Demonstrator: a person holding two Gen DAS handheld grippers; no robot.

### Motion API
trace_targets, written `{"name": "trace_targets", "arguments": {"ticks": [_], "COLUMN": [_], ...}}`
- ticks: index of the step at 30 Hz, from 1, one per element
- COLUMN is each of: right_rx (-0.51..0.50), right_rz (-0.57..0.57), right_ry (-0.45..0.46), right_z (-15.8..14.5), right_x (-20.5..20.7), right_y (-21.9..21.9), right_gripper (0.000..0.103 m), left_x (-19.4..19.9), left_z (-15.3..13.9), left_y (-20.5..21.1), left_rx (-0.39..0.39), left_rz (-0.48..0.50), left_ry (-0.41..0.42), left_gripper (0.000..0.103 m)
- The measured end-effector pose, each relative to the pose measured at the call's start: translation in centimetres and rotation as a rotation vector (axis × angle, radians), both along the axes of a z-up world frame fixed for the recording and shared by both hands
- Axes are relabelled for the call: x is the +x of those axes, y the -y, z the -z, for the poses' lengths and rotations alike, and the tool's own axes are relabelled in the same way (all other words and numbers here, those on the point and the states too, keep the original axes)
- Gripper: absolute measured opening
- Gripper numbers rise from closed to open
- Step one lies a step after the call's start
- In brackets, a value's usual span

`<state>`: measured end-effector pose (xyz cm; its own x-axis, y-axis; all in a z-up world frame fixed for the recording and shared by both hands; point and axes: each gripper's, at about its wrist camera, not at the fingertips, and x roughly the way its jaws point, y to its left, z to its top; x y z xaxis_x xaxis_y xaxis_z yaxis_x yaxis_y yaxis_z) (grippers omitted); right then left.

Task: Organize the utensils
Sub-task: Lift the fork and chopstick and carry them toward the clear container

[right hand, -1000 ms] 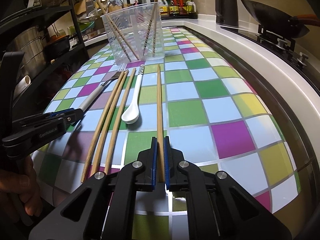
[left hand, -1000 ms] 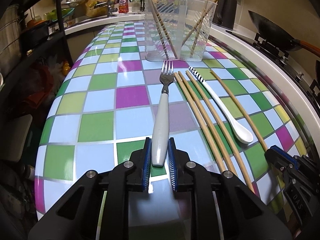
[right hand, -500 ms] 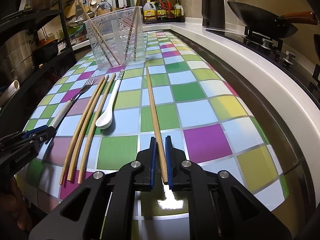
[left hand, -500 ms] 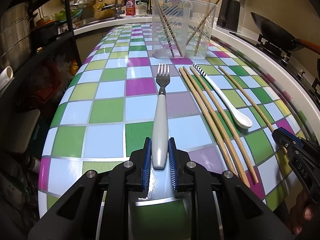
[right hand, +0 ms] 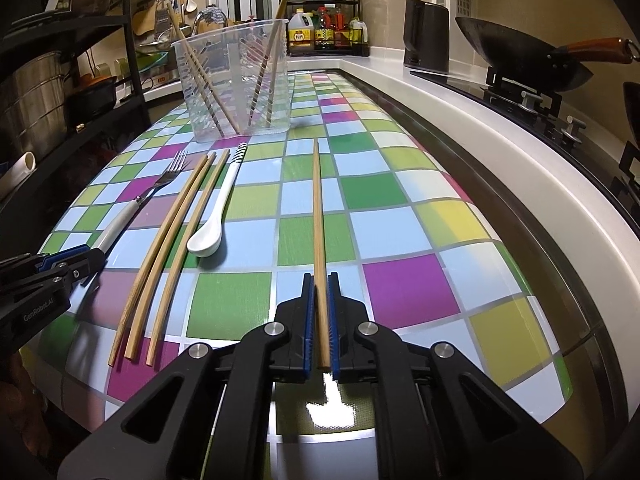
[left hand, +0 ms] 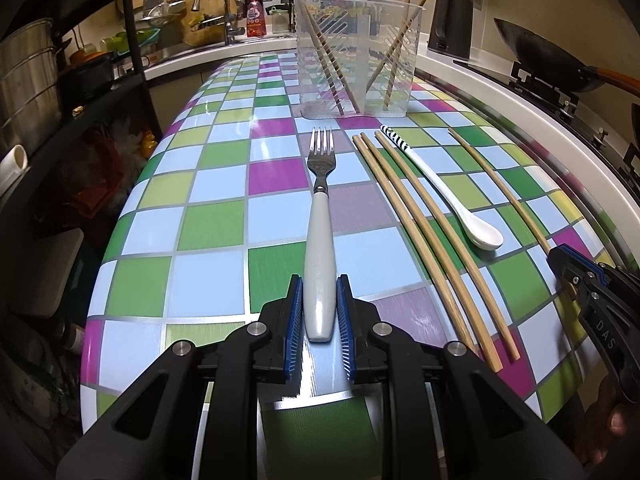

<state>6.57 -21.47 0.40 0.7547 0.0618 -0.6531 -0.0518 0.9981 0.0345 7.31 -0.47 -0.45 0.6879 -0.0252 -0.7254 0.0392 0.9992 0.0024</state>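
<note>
My left gripper [left hand: 319, 286] is shut on the white handle of a fork [left hand: 320, 216], tines pointing away toward the clear plastic utensil holder [left hand: 358, 52]. My right gripper [right hand: 320, 284] is shut on the near end of a single wooden chopstick [right hand: 317, 200]. Both utensils are held just above the checkered table. On the table between them lie three wooden chopsticks [left hand: 416, 228] and a white ceramic spoon [left hand: 448, 196] with a striped handle end. The holder [right hand: 236, 80] has several chopsticks leaning inside. The right gripper also shows at the right edge of the left wrist view [left hand: 568, 264].
A checkered table top [right hand: 400, 288] meets a white counter rim [right hand: 520, 140] on the right. A wok [right hand: 520, 56] sits on the stove, a black kettle [right hand: 426, 36] behind it. A dark shelf rack with pots [left hand: 28, 80] stands on the left.
Both grippers have lifted and pulled back a little with the fork and the chopstick held; the views rose and the holder looks farther. The loose chopsticks and spoon have not moved.
</note>
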Motion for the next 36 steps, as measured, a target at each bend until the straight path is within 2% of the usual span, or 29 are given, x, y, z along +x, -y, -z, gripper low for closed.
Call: {"name": "trace_targets", "arguments": {"ticks": [28,36], "right_rx": [-0.023,-0.026], "right_rz": [-0.007,-0.011], "right_ry": [0.0,0.008], "right_z": [0.0,-1.0], "right_x": [0.1,0.0], "right_y": [0.1,-0.1], "right_gripper": [0.007,0.007], "left_x": [0.1,0.3], "left_z": [-0.1,-0.4], "left_y": [0.4,0.4], "left_rx": [0.012,-0.012], "left_rz": [-0.002,0.009], "left_ry": [0.01,0.005], "left_gripper": [0.018,0.018]}}
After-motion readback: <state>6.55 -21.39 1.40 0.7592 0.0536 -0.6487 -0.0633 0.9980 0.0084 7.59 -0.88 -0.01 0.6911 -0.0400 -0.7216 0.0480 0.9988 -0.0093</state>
